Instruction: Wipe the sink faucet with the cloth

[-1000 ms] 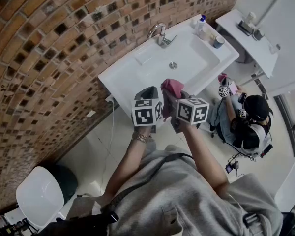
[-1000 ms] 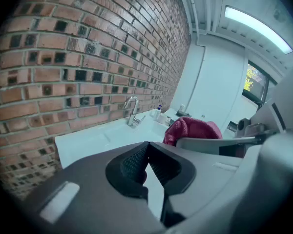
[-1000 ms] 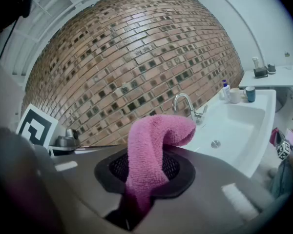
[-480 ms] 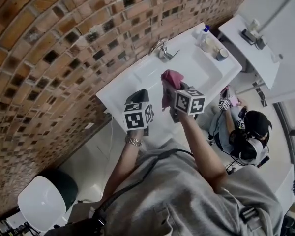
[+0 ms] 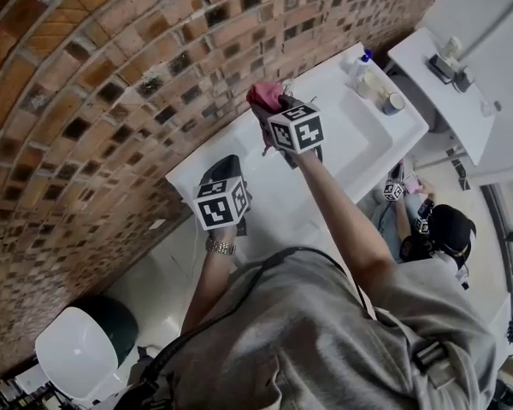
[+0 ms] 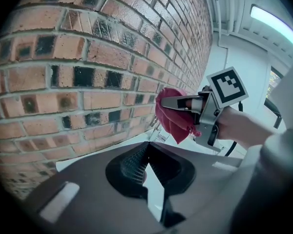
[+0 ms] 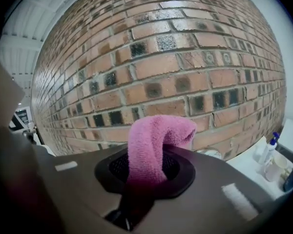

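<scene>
right gripper clamps pink cloth high beside brick wall, over back of sink. faucet sits just below hanging cloth; wipe likely runs downward. left gripper, jaws pinched together on nothing, hangs farther off.

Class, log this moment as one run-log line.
right gripper: shut on cloth, high near brick wall | left gripper: shut, empty, over sink edge
</scene>
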`<move>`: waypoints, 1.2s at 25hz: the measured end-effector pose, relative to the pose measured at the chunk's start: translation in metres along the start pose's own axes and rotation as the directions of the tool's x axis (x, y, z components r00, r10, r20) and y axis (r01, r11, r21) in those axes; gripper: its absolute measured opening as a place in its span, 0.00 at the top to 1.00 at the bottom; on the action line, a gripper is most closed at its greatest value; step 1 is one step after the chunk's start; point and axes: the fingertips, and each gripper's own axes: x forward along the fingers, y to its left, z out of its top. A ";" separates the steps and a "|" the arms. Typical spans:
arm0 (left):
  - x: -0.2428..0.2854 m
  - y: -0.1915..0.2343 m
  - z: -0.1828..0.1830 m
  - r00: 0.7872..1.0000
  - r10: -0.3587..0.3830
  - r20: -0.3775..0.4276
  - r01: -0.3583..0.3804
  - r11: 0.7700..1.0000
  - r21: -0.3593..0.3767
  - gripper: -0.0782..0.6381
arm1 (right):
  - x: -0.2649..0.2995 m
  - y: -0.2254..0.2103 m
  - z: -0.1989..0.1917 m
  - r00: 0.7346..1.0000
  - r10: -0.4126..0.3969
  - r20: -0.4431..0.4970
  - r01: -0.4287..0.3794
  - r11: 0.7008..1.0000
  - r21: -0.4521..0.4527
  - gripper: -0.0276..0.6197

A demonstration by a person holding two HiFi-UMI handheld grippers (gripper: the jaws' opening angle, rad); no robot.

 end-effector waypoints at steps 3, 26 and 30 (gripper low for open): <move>0.007 0.004 -0.001 1.000 0.006 -0.011 -0.006 1.000 -0.007 0.87 | 0.010 -0.022 -0.003 0.997 -0.067 -0.035 0.064 0.996 -0.064 0.85; 0.016 0.008 -0.019 0.998 0.017 -0.060 -0.018 1.000 -0.021 0.87 | 0.035 -0.117 0.011 0.971 -0.238 -0.011 0.226 0.932 -0.282 0.85; 0.016 0.009 -0.021 0.998 0.020 -0.063 -0.022 0.999 -0.025 0.87 | 0.036 -0.149 0.009 0.956 -0.294 -0.018 0.282 0.930 -0.236 0.85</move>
